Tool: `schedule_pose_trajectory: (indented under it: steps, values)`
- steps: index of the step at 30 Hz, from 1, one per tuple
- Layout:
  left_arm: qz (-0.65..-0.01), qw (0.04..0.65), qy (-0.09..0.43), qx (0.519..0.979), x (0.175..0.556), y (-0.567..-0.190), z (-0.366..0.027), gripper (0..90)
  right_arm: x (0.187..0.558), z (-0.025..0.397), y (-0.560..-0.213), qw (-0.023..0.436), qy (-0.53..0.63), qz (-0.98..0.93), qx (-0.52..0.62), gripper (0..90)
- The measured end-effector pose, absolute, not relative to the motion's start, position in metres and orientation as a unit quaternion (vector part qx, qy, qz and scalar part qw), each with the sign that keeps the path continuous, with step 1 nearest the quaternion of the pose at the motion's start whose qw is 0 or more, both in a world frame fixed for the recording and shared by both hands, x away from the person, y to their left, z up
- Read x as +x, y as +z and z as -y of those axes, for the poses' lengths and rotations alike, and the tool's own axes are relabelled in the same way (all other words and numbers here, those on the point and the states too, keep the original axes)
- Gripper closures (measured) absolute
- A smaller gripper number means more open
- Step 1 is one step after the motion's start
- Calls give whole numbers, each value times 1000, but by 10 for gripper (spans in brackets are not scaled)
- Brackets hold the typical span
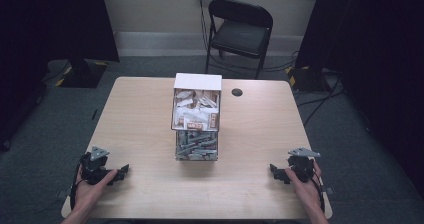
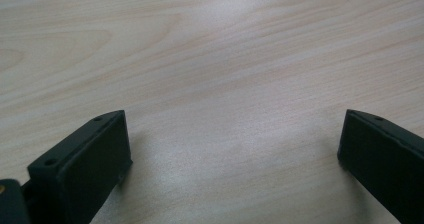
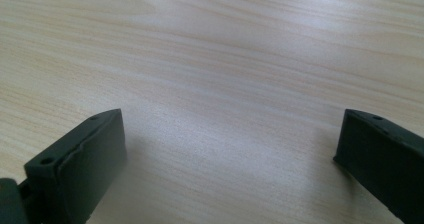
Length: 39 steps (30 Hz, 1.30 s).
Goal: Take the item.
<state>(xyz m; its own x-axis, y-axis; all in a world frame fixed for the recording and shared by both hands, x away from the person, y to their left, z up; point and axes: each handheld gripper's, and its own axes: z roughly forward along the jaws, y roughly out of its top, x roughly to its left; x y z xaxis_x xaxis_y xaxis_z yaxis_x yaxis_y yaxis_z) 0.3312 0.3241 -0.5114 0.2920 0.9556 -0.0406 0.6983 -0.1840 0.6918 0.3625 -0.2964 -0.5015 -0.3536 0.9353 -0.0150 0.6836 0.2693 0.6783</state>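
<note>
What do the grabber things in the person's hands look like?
Both are black. The left gripper and right gripper each carry a grey three-cornered plate on top. Their fingers are flat, blocky black pads with small screw holes. Thin black cables trail by the wrists.

The left gripper [image 1: 120, 173] rests low at the near left edge of the table [image 1: 145, 114], held in the person's left hand [image 1: 92, 186], its jaws pointing inward across the table and spread wide with bare wood between them. The right gripper [image 1: 276, 173] sits at the table's near right edge in the right hand [image 1: 306, 184], mirroring it, jaws wide apart and holding nothing. Both forearms come in from the table's near side.
</note>
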Motion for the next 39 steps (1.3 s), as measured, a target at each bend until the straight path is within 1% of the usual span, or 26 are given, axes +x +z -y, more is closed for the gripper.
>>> schedule_pose_trajectory:
  steps: [8,14,17,19,24,28,33,39]
  values:
    - [-556,309,201,745,333,-510,-325,0,363,296,-501,212,296,-767,528,0]
    - [-558,303,200,747,333,-508,-325,21,363,296,-502,213,296,-768,527,0]
    - [-558,306,201,744,331,-506,-326,113,363,296,-501,213,296,-767,527,0]
    - [-555,308,200,746,331,-505,-326,150,363,296,-501,213,296,-767,528,0]
    - [-549,316,189,751,332,-504,-322,174,363,296,-501,212,296,-767,528,0]
    - [-540,316,194,756,331,-500,-319,180,363,296,-501,212,296,-767,528,0]
    - [-532,326,191,758,329,-496,-314,225,363,296,-501,212,296,-767,528,0]
    - [-515,337,184,766,328,-491,-308,247,363,296,-501,212,296,-767,528,0]
